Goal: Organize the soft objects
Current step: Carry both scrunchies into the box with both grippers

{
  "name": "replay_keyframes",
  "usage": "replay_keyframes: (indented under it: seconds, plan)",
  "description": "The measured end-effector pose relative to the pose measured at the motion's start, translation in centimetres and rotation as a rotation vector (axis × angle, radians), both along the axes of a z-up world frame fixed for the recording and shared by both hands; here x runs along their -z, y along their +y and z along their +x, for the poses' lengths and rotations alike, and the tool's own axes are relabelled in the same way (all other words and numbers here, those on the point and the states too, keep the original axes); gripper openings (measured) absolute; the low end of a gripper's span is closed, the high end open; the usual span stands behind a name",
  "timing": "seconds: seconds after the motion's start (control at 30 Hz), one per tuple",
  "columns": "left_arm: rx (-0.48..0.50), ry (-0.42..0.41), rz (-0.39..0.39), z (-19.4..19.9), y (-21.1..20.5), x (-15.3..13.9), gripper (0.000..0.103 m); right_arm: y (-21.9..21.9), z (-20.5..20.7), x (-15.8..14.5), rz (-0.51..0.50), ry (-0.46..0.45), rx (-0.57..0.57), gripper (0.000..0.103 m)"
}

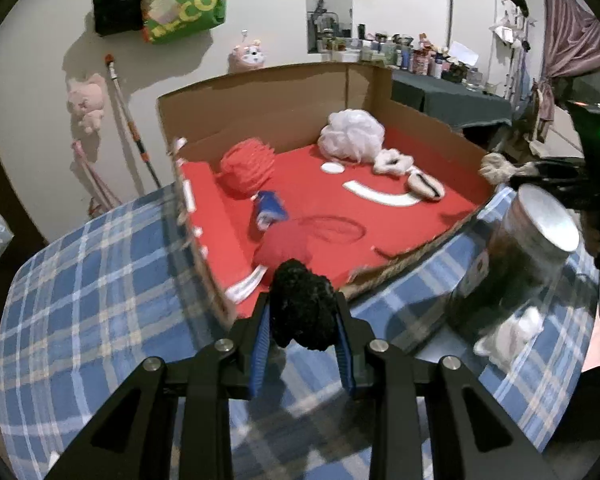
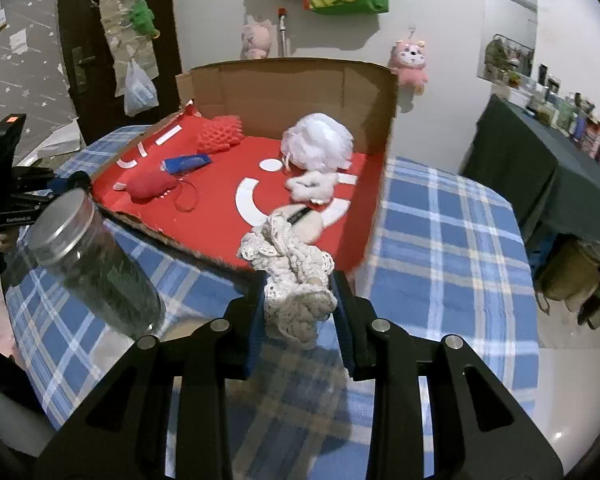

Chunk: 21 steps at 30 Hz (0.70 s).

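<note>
The left gripper (image 1: pixel 302 334) is clamped on a black fuzzy puff (image 1: pixel 302 308), whose lower part sinks behind the blue pads, so its full shape cannot be made out; it stands roughly upright between the fingers, longer axis running away from the camera toward the box. The right gripper (image 2: pixel 300 316) is clamped on a cream crocheted bundle (image 2: pixel 290 268), its near end bunched and hidden between the pads, its long axis stretching forward from the fingertips and tilting a little left, over the torn near edge of the cardboard box (image 2: pixel 292 84). Just ahead of both grippers the box lies open on the blue plaid bench (image 2: pixel 440 232), its red floor carrying a white mesh puff (image 2: pixel 318 142) far ahead, a red mesh puff (image 2: pixel 220 134) ahead and left, a blue item (image 2: pixel 188 163) too blurred to identify, a red soft lump (image 2: pixel 150 187) with a thin looped cord, and a small white fluffy piece (image 2: pixel 312 184). A beige pad (image 2: pixel 304 222) with a dark strip is half covered by the crocheted bundle. A clear jar with a metal lid (image 2: pixel 88 256) stands to the left of the right gripper, motion-blurred, its contents unreadable. In the left wrist view the right gripper shows only as a dark shape at the far right edge, cut off.
</note>
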<state>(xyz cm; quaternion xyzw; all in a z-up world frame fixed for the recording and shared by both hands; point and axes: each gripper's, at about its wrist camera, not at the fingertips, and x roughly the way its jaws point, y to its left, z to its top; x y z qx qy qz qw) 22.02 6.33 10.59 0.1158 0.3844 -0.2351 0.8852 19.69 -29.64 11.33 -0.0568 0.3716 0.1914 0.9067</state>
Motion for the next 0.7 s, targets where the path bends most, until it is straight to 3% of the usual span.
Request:
replay_keyframes:
  seconds: [0.4,0.7]
  plan:
    - [0.02,0.139,-0.02,7.2,-5.5,-0.6,0.031,4.3,7.4,-0.6,0.039,0.091,-0.081,0.029]
    - [-0.027,0.232,0.059,12.2,-8.4,1.4,0.031,8.0,13.6,0.7,-0.018,0.195,-0.092,0.029]
